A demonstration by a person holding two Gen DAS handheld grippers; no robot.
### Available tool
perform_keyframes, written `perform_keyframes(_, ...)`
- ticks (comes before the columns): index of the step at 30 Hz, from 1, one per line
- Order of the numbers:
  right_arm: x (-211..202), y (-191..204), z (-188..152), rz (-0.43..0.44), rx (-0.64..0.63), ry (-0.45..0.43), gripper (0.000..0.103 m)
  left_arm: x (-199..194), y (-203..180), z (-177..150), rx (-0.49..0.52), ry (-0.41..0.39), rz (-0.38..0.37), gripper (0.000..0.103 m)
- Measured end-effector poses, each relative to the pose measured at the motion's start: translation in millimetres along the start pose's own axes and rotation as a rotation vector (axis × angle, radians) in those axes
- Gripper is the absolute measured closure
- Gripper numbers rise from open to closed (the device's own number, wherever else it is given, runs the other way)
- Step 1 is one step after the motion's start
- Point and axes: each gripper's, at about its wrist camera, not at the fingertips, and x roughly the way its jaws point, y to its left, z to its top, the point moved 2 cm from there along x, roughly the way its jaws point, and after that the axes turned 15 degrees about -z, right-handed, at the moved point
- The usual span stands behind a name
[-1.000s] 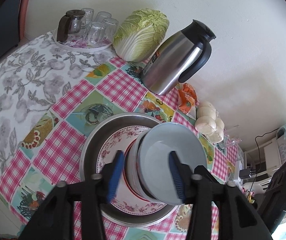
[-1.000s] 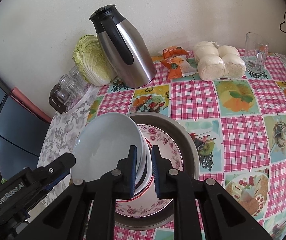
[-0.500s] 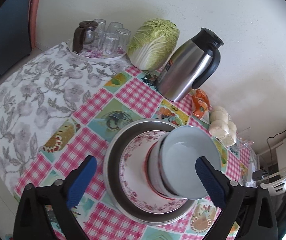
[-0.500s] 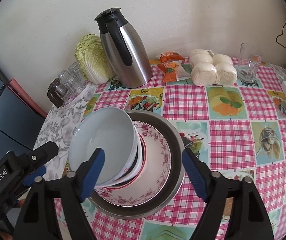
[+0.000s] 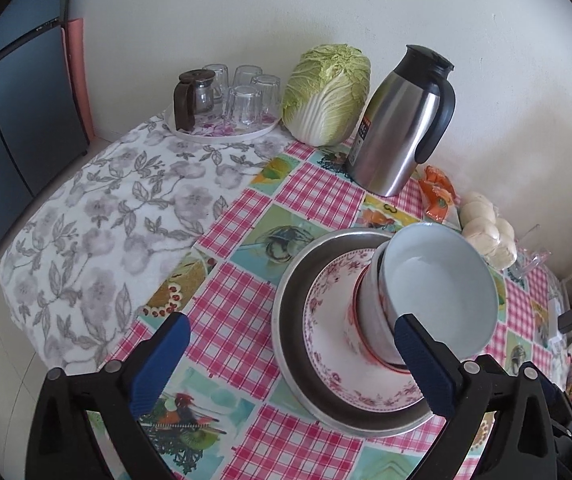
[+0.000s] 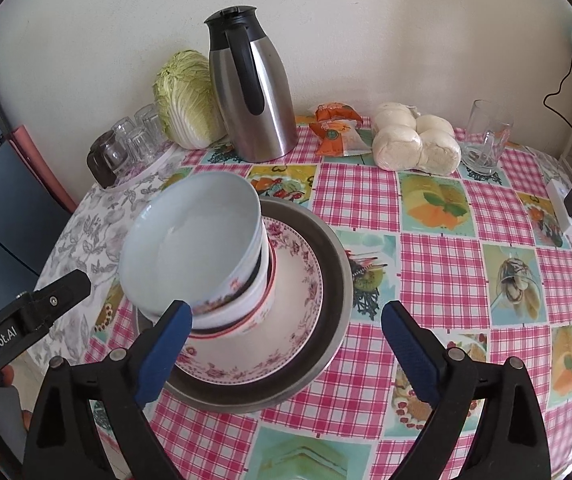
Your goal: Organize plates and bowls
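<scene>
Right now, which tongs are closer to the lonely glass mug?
Right. The right tongs are on the side of the stacked bowls toward the glass mug; the left tongs are across the bowls, farther away.

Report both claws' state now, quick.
Left claw: open, jaws just widened, holding nothing.
Right claw: open, jaws just widened, holding nothing.

The left gripper (image 5: 289, 354), a black frame with blue-padded fingers (image 5: 158, 360), tilts steeply downward with its jaws spread as wide as they go, nothing pressed between the pads. The right gripper (image 6: 286, 350), of the same black and blue build, points down at a like slant; its jaws have just been opening and grip nothing. The left one's black body shows at the near left of the right wrist view.
</scene>
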Motion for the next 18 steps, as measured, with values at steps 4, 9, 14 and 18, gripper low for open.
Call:
perform_keyframes(4, 4, -5, -11, -0.005, 0.008, 0.023, 0.007, 0, 3, -8, 0.011, 0.016, 0.003, 0.0)
perform_keyframes(9, 10, -11, -26, -0.029, -0.002, 0.047, 0.007, 1, 7, -18, 0.004, 0.039, -0.018, 0.0)
perform_keyframes(14, 17, -18, -38, -0.04, -0.001, 0.078, 0.007, 9, 12, -30, -0.015, 0.089, -0.038, 0.0)
perform_keyframes(18, 16, -24, -41, -0.045, 0.011, 0.083, 0.007, 14, 11, -36, 0.024, 0.107, 0.02, 0.0)
